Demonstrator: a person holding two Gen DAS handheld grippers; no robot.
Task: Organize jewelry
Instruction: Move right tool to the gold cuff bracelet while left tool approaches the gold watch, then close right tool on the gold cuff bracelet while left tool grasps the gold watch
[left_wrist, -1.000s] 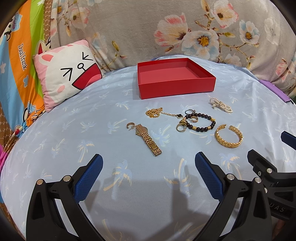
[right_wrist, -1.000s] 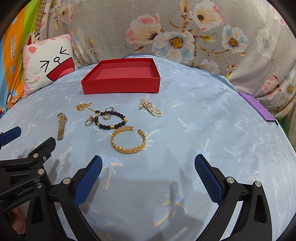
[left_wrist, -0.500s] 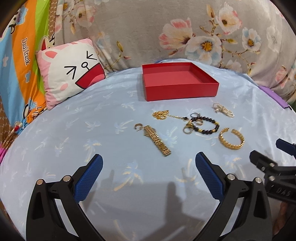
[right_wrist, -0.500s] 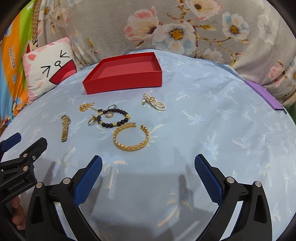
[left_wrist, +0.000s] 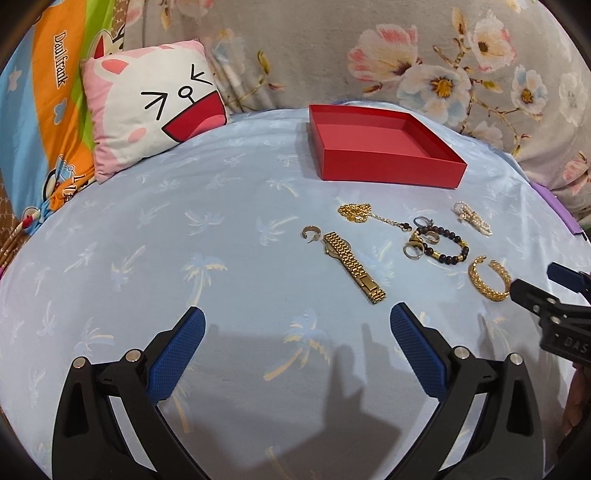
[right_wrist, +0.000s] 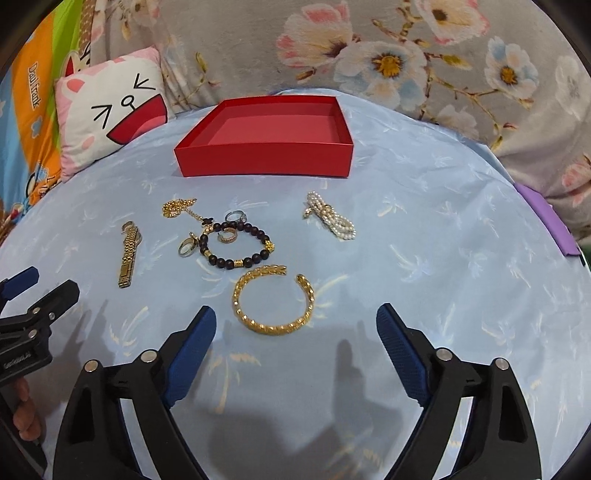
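Beside orange "Daulfrank" cloth (left_wrist: 55, 74), left tongs (left_wrist: 297, 332) gape empty; right tongs (right_wrist: 295, 330), just narrowing, hold nothing.

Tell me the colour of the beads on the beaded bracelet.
Dark brown, nearly black, with gold spacers; the beaded bracelet shows best in the right wrist view.

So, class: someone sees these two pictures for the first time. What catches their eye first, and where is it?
The red box stands out, open and empty at the far side of the blue sheet. In front of it lies scattered jewelry, with the gold cuff nearest, just ahead of the open right gripper, whose jaws have just been closing a little with nothing between them. At the left, a cartoon pillow leans against the floral blanket.
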